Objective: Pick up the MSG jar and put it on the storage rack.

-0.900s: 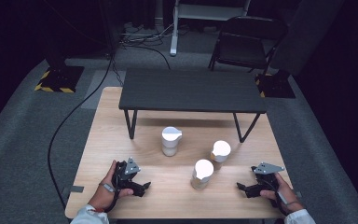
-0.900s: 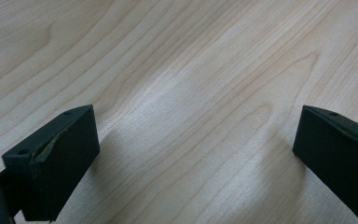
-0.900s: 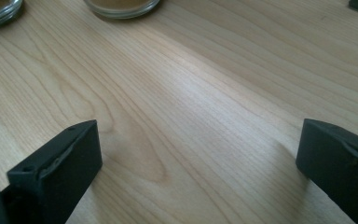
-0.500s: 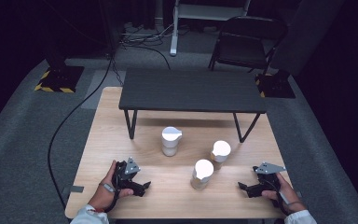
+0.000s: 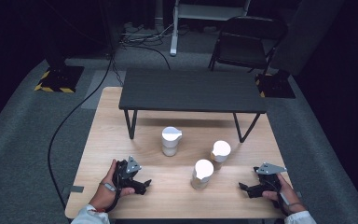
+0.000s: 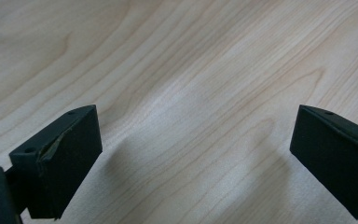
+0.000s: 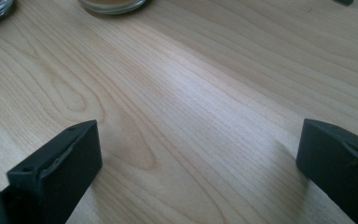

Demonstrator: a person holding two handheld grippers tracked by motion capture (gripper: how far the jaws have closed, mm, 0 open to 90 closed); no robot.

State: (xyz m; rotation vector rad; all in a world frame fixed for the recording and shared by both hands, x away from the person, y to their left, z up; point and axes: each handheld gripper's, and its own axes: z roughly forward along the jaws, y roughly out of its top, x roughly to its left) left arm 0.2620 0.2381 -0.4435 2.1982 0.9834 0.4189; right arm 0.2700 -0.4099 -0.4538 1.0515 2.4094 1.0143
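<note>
Nothing's moved since the earlier frames; both hand-held grippers, left (image 5: 142, 184) and right (image 5: 244, 188), rest wide open and empty on the surface (image 5: 121, 121); nearest cup (image 5: 202, 173) stands between them, so approach level, jaws straddling it.

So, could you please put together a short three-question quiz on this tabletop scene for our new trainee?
1. True or false: the left gripper is shut on a cup.
2. How many white-topped containers stand on the wooden table?
3. Which container stands nearest the right gripper: A) the spouted jug, B) the front cup, C) the rear cup?

Key:
1. False. Its jaws stand wide apart over bare wood, holding nothing.
2. Three: the jug and two cups, all in front of the small black table.
3. B, though the rear cup is not much farther off.
</note>
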